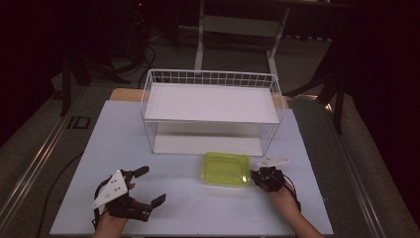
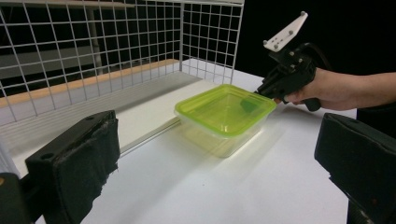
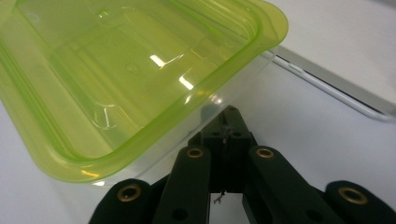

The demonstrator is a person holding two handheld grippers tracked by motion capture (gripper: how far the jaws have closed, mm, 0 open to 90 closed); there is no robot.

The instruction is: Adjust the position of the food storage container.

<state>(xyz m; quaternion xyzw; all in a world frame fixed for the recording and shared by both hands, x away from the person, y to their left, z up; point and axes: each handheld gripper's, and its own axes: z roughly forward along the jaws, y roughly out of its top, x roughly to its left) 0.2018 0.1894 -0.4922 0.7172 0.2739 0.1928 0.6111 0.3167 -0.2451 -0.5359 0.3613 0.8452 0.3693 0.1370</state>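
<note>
High view, lower right: right gripper [image 1: 256, 177] clamps the green container's [image 1: 227, 169] rim. Lower left, left gripper [image 1: 147, 186] gapes, holding nothing.

In the right gripper view the container [image 3: 135, 79] is cut off at the top and left edges, and the right gripper's [image 3: 227, 122] tips are hidden under its rim, so it cannot be told whether the wall is pinched. In the left gripper view the basket [image 2: 93, 60] is cut off at the top and left, and the left gripper's [image 2: 224, 163] pads are cut off below. The far background of the high view is lost in darkness.
</note>
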